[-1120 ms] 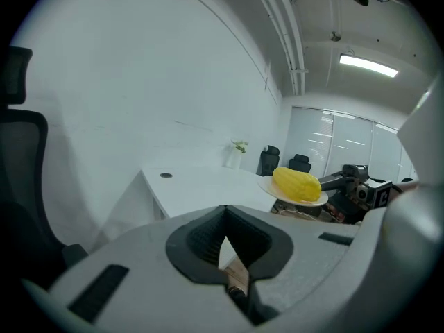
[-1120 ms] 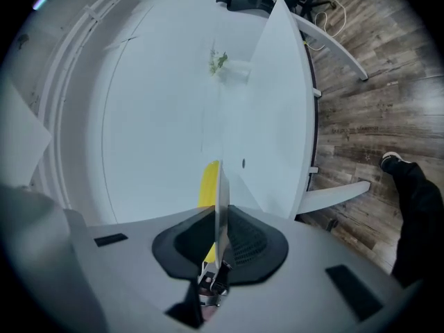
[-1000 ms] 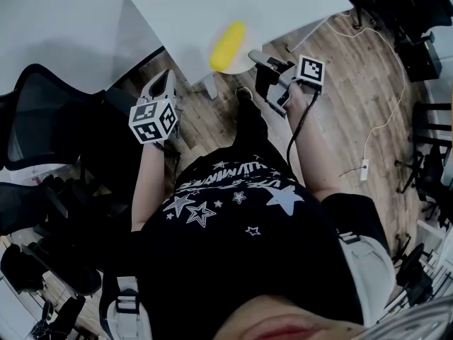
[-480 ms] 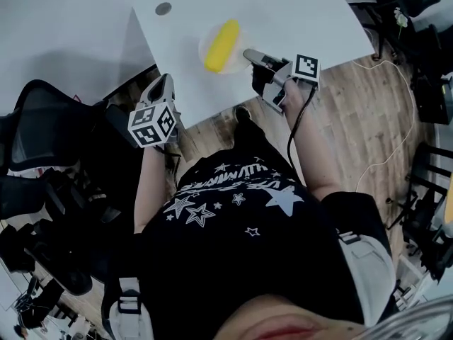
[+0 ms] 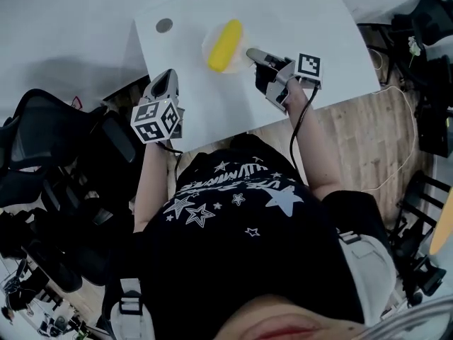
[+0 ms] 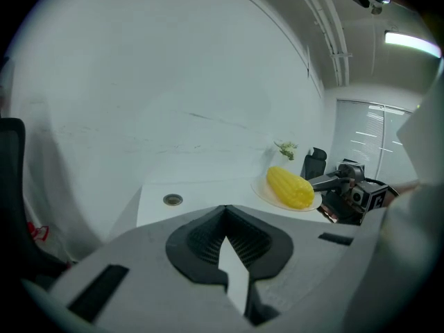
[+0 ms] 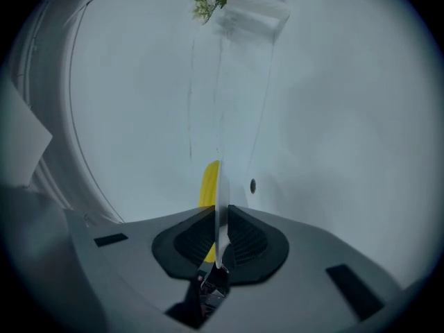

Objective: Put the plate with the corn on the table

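Note:
A yellow corn cob (image 5: 225,44) lies on a pale round plate (image 5: 241,62) over the white table (image 5: 311,27). My right gripper (image 5: 249,52) is shut on the plate's near right rim. In the right gripper view the plate (image 7: 222,198) shows edge-on between the pads of that gripper (image 7: 218,214), with the corn (image 7: 209,183) behind it. I cannot tell whether the plate touches the tabletop. My left gripper (image 5: 168,73) hovers at the table's near left edge, shut and empty. The left gripper view has that gripper (image 6: 225,210) low, with the corn (image 6: 290,187) and plate (image 6: 262,191) to the right.
A round cable hole (image 5: 164,25) sits in the tabletop left of the plate. Black office chairs (image 5: 49,154) crowd the left side. Wooden floor with a cable (image 5: 382,147) lies to the right. The person's body fills the lower middle.
The plate with the corn and my right gripper have gone from the table's near edge to well over the tabletop. My left gripper has come up to the table's edge.

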Demonstrator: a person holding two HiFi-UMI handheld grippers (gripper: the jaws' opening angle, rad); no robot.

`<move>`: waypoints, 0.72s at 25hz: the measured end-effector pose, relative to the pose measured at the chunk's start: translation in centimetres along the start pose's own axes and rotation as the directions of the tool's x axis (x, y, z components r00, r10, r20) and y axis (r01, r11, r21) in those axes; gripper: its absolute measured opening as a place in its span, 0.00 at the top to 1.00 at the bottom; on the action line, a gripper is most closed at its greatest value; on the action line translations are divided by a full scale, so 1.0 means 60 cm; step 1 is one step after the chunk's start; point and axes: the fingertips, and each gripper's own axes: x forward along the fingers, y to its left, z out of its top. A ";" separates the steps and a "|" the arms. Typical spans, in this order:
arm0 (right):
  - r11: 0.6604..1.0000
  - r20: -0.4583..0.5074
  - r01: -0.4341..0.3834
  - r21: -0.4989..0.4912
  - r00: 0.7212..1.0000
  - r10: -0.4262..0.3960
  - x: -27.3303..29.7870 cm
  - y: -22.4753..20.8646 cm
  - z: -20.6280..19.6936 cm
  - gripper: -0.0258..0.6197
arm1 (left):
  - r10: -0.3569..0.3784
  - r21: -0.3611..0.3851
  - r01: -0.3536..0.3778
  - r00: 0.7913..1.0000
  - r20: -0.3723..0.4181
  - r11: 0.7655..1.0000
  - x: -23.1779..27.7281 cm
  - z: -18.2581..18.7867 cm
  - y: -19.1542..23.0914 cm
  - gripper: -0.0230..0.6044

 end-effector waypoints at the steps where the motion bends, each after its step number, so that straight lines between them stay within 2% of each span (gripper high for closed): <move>1: 1.000 -0.011 0.001 -0.003 1.000 -0.001 0.012 -0.004 0.017 0.90 | 0.009 -0.004 -0.009 1.000 0.002 1.000 0.015 0.006 0.004 0.95; 7: 1.000 -0.071 -0.001 -0.006 0.997 0.001 0.092 -0.029 0.100 0.89 | 0.049 -0.018 -0.049 0.999 0.002 0.999 0.091 0.034 0.034 0.95; 13: 1.000 -0.116 -0.020 -0.005 0.993 0.019 0.179 -0.056 0.142 0.89 | 0.082 -0.009 -0.082 0.996 -0.030 0.997 0.156 0.045 0.093 0.95; 18: 1.000 -0.150 -0.005 -0.021 0.989 0.001 0.230 -0.086 0.192 0.89 | 0.099 -0.042 -0.101 0.994 -0.048 0.994 0.212 0.049 0.120 0.95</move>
